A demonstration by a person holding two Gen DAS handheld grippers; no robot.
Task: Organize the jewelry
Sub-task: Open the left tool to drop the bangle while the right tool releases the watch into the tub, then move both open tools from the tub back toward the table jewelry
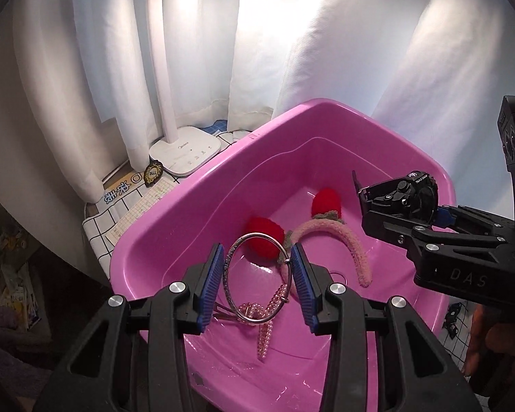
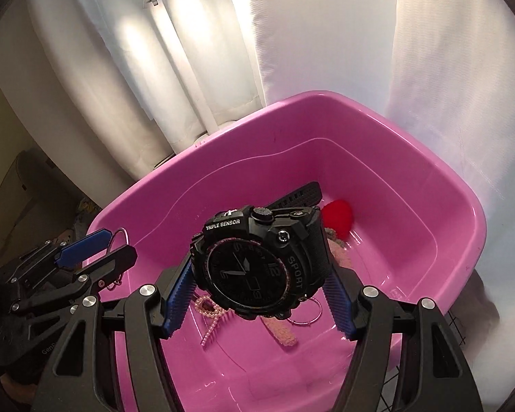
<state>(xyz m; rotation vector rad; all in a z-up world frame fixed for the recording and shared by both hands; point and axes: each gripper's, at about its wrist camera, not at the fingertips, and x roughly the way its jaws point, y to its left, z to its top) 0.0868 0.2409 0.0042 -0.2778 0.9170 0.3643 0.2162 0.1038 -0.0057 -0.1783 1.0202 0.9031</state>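
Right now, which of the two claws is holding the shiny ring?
The left gripper holds the silver bangle between its blue pads, above the pink tub. The right gripper holds the black watch instead.

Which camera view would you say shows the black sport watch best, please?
The right wrist view: the watch fills the centre, dial and lettering readable. The left wrist view shows it only small and side-on, at the right.

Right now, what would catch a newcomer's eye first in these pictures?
The pink tub fills both views. Over it, the right gripper clamps a black watch, and the left gripper holds a silver bangle. On the tub floor lie a headband with red pompoms and a pink bead string.
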